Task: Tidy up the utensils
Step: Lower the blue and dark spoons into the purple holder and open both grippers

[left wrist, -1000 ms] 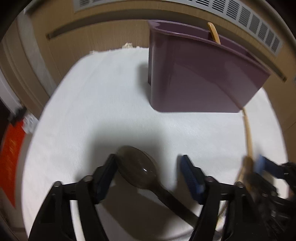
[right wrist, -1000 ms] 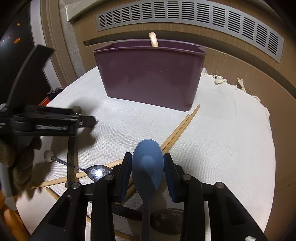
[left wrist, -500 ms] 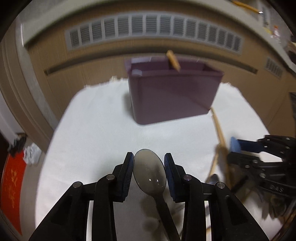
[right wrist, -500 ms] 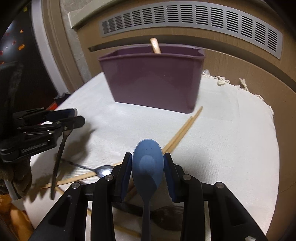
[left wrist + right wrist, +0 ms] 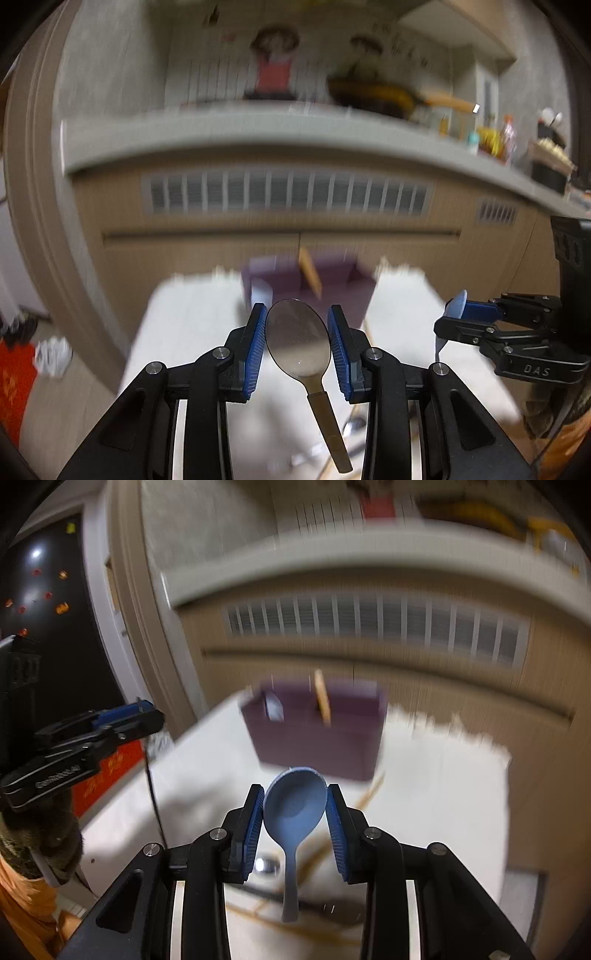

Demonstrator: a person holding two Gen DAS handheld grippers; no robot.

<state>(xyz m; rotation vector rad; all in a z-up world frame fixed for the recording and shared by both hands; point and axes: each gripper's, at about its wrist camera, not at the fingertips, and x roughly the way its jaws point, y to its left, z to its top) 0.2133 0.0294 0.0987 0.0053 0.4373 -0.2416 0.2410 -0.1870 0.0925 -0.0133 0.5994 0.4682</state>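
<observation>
A dark translucent spoon (image 5: 297, 339) sat clamped by its bowl between the left gripper's (image 5: 297, 345) blue pads, handle hanging down above the white cloth (image 5: 192, 317). The right gripper (image 5: 295, 819) likewise pinched a blue spoon (image 5: 294, 810). Beyond stood the purple holder (image 5: 317, 734), a wooden utensil (image 5: 322, 698) inside; chopsticks (image 5: 369, 794) lay on the cloth.

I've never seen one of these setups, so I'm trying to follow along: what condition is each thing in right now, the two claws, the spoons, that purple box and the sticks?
Left gripper: shut on the dark spoon, lifted off the cloth.
Right gripper: shut on the blue spoon, lifted too.
Purple bin: upright on the white cloth, one wooden utensil standing in it.
Chopsticks: lying loose on the cloth.
Metal spoon: lying on the cloth.
</observation>
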